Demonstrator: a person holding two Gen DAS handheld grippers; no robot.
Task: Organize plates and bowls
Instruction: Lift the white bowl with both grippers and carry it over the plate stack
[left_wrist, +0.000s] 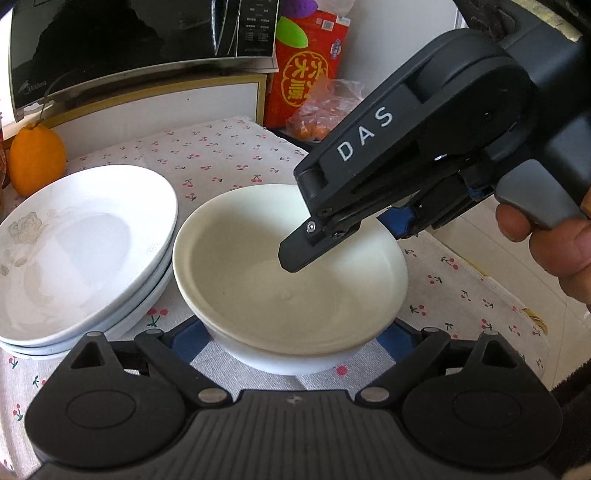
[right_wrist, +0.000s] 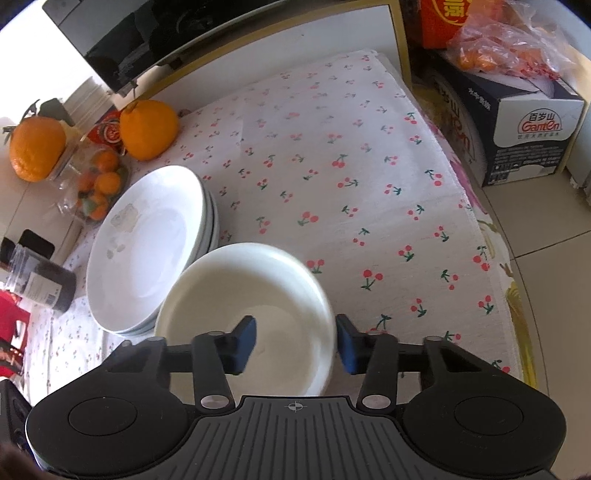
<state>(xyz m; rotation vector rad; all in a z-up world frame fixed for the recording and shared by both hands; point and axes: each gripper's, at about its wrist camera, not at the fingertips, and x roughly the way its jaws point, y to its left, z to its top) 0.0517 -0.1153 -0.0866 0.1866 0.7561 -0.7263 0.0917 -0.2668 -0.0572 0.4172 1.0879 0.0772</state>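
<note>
A cream bowl (left_wrist: 280, 291) sits nested on a white bowl on the cherry-print cloth, next to a stack of white plates (left_wrist: 85, 251). My left gripper (left_wrist: 291, 343) is open, its blue pads either side of the bowls' base. My right gripper (right_wrist: 295, 341) is open, its jaws straddling the bowl's right rim (right_wrist: 317, 295), one blue pad inside the bowl and one outside, neither clearly touching. It also shows in the left wrist view (left_wrist: 343, 240), reaching in from the right. The plates (right_wrist: 147, 247) lie left of the bowl.
A microwave (left_wrist: 129, 44) stands at the back on a white cabinet. Large oranges (right_wrist: 147, 129) and a bag of small oranges (right_wrist: 98, 188) lie beyond the plates. A dark jar (right_wrist: 40, 280) lies at the left. Boxes (right_wrist: 517, 129) stand on the floor past the table's right edge.
</note>
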